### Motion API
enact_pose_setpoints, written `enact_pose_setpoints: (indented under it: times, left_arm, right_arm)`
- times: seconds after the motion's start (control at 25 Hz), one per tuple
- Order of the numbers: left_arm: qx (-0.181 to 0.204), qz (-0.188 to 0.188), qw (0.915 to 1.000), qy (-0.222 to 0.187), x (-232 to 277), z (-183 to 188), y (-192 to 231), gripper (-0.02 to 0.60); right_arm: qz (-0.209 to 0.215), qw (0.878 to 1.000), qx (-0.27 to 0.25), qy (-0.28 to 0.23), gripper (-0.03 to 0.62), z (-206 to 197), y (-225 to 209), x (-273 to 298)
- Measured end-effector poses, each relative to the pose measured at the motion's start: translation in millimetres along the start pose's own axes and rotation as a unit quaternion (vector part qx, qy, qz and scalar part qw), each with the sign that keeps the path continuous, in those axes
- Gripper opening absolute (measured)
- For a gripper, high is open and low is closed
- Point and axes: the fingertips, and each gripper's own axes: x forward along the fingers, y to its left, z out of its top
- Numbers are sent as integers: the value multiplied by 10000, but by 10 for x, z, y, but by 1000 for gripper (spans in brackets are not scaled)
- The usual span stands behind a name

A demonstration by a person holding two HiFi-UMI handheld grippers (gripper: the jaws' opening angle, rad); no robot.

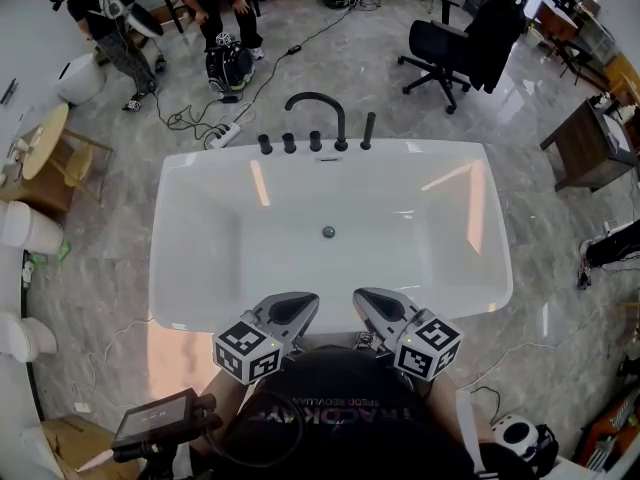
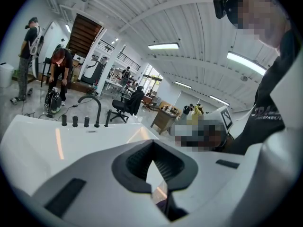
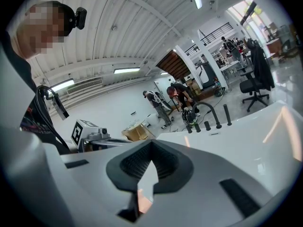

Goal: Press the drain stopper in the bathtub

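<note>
A small round metal drain stopper point(image 1: 328, 232) sits in the middle of the floor of the white bathtub point(image 1: 200, 168). Both grippers are held low at the tub's near rim, close to the person's chest and well short of the stopper. The left gripper point(image 1: 298, 305) points toward the tub with its jaws together and nothing between them. Beside it, the right gripper point(image 1: 370, 300) is also shut and holds nothing. In the left gripper view the left gripper point(image 2: 152, 144) looks across the tub's rim; the right gripper point(image 3: 151, 144) does likewise in its own view. The stopper is hidden in both gripper views.
A black arched faucet point(image 1: 318, 108) and several black knobs stand on the tub's far rim. Beyond it are a black office chair point(image 1: 455, 48), cables on the floor and people point(image 1: 215, 8). A wooden table point(image 1: 590, 143) stands at right, and a tablet point(image 1: 155, 418) at lower left.
</note>
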Motion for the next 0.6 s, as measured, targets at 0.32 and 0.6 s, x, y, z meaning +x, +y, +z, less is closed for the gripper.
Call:
enact_pose_setpoints:
  times: [0.32,0.6]
  left_arm:
    - [20,4,10000,3,28,9,23,8]
    - [33,12,10000,0,36,22,40,8]
  right_arm:
    - [-8,10000,12,9,15,1,-36,20]
    - [-14,10000,-4,25,15,6,-49,42]
